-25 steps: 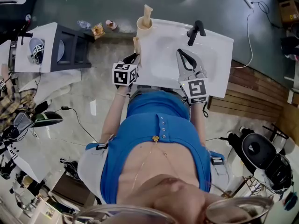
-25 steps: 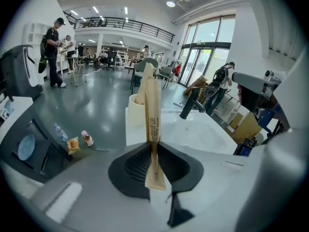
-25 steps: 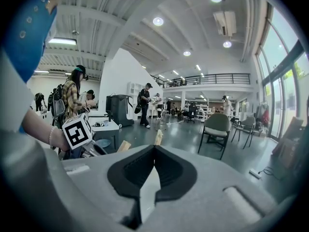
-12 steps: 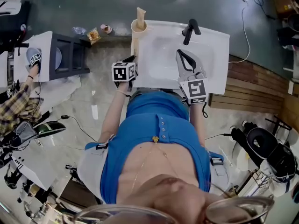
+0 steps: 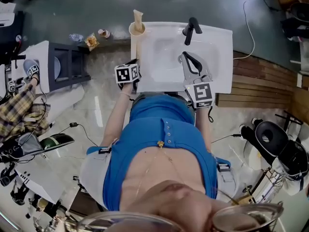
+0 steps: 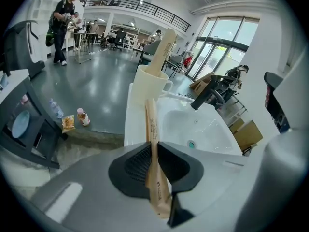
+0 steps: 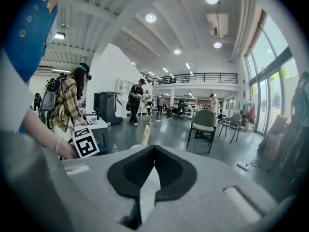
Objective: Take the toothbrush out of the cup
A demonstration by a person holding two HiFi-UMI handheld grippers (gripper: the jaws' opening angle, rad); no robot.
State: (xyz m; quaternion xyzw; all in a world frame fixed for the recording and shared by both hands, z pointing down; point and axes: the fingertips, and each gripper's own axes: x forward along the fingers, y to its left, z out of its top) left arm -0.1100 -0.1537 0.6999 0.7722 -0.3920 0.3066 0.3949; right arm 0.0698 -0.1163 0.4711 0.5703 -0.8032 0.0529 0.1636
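Note:
A cream cup (image 5: pixel 137 29) stands on the back left corner of the white sink (image 5: pixel 219 57), with one paper-wrapped toothbrush (image 5: pixel 138 17) upright in it. My left gripper (image 5: pixel 135 63) is shut on a second tan wrapped toothbrush (image 5: pixel 135 50), which stretches along the sink's left rim toward the cup. In the left gripper view this held toothbrush (image 6: pixel 152 129) runs between the shut pads of the left gripper (image 6: pixel 154 151), and the cup (image 6: pixel 148 85) is just beyond. My right gripper (image 5: pixel 186 58) hovers over the basin, shut and empty. The right gripper view shows that gripper (image 7: pixel 153 150) closed.
A black faucet (image 5: pixel 191 28) rises at the sink's back edge. Small bottles and a snack bag (image 5: pixel 90 39) lie on the floor to the left, beside a dark stand (image 5: pixel 72 64). A person in a plaid shirt (image 5: pixel 19 110) works at far left. Wooden boards (image 5: pixel 260 88) lie to the right.
My left gripper has sunk with the wrapped toothbrush, away from the cup and down toward the sink's left rim. The right gripper has stayed over the basin.

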